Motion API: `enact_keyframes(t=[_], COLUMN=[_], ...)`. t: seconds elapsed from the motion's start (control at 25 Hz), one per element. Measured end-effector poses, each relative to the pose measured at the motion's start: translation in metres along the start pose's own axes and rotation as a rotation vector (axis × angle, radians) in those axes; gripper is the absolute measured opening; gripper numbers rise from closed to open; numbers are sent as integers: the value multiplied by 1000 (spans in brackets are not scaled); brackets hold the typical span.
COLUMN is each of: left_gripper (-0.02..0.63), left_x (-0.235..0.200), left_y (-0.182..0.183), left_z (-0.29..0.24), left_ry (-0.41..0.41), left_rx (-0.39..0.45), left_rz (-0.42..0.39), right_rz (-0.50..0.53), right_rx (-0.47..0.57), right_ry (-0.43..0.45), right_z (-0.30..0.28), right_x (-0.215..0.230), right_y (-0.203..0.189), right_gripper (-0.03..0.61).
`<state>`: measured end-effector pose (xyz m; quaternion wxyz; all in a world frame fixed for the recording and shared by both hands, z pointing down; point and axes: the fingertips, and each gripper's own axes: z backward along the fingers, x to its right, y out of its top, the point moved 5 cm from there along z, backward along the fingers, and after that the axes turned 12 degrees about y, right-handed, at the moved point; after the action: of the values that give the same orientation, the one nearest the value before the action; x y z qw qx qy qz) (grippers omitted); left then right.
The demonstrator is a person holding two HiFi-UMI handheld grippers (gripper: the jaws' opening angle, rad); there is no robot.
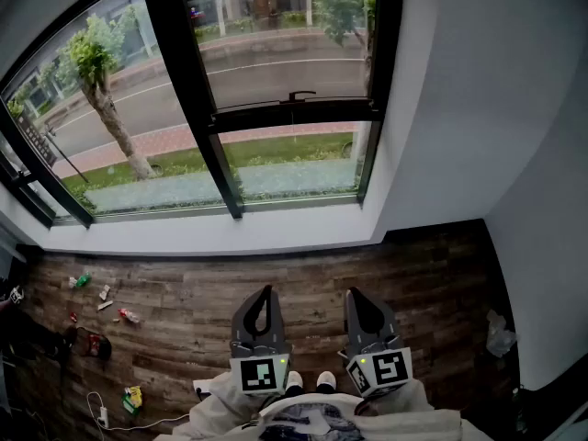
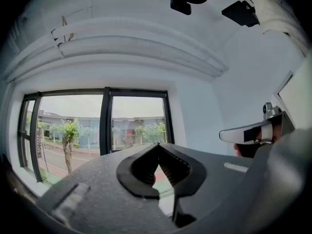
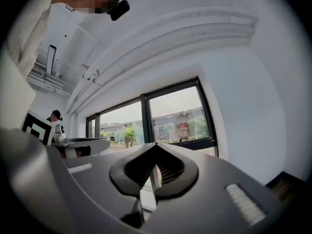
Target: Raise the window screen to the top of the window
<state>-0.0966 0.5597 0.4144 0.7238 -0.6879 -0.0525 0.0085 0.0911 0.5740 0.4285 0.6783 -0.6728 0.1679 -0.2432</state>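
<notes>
the job is looking barely begun. the person is standing on the wooden floor [image 1: 184, 288] well back from the window [image 1: 197, 108], holding both tools close to the body and pointing them level toward the glass. the left tongs [image 1: 266, 292] are sitting fully closed with nothing between them, and the left gripper view is showing the same, the tips meeting on empty air. the right tongs [image 1: 354, 294] are likewise pressed together and gripping nothing.

the window screen [image 1: 266, 116] is showing as a dark bar across the right-hand pane, at the far side of the floor from the tongs, with a small handle [image 1: 301, 95] on it. the bar is lying low in the pane, nearer the sill than the top of the frame. the mesh itself is too fine to make out, so i am only supposing that this bar is marking the screen's edge. neither tool is touching it or coming near it.

what is remaining, as i am judging it, is everything: stepping up to the pane, getting a hold on the handle or bar, and sliding it all the way up to the top of the frame
</notes>
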Motion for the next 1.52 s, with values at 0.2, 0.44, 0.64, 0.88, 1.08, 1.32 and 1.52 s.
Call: enact_keyframes(t=[0.2, 0.44, 0.64, 0.88, 1.08, 1.32, 1.52], left_gripper=[0, 0, 1, 0, 0, 0, 0], left_x=[17, 36, 35, 26, 3, -55, -105], left_y=[2, 9, 4, -11, -30, -29, -45], left_z=[-9, -15, -34, -93, -178, -304, -394], left_ry=[7, 22, 33, 27, 11, 22, 47], left_rx=[9, 51, 57, 74, 108, 116, 70], left_rz=[-10, -21, -21, -16, -21, -35, -58], right_rz=[-4, 32, 27, 52, 111, 121, 159], right_rx=[24, 50, 68, 54, 45, 35, 14], right_ry=[-11, -23, -32, -44, -50, -64, -90], right_z=[6, 14, 5, -42, -129, -270, -368], right_x=[18, 42, 59, 86, 114, 154, 180], right_y=[8, 13, 13, 2, -10, 4, 3], right_gripper=[3, 5, 5, 5, 5, 5, 5])
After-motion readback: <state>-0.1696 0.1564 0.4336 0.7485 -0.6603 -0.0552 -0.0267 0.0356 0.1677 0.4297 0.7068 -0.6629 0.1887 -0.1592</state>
